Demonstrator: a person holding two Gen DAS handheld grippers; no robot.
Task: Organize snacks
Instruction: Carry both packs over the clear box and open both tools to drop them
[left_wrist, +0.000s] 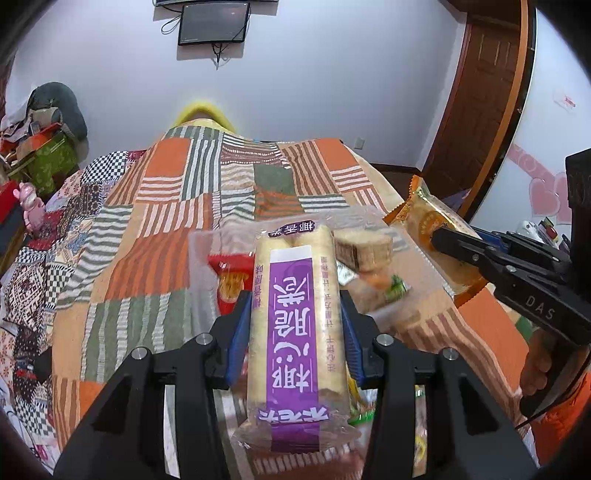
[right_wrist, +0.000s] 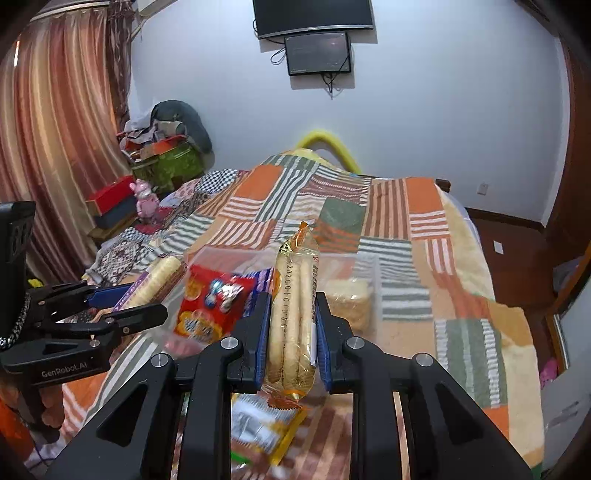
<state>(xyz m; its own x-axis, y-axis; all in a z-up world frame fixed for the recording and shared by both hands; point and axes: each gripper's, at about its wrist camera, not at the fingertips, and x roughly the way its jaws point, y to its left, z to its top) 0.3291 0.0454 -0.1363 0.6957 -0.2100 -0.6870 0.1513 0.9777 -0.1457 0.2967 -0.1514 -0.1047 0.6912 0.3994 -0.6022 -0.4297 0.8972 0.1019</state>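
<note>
The left gripper (left_wrist: 293, 325) is clamped on a purple-labelled biscuit pack (left_wrist: 295, 332), its 2 blue pads pressed to the pack's sides. The right gripper (right_wrist: 291, 328) pinches an orange-trimmed biscuit pack (right_wrist: 293, 306) the same way. Both packs hang above a clear plastic bin (right_wrist: 354, 258) on the patchwork blanket (right_wrist: 406, 221), at 12 o'clock from each gripper.

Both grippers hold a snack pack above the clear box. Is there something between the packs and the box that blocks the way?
Nothing visible blocks it. The purple pack in the left gripper and the orange pack in the right gripper hang over the open clear box, which has no lid and already holds the red pack.
</note>
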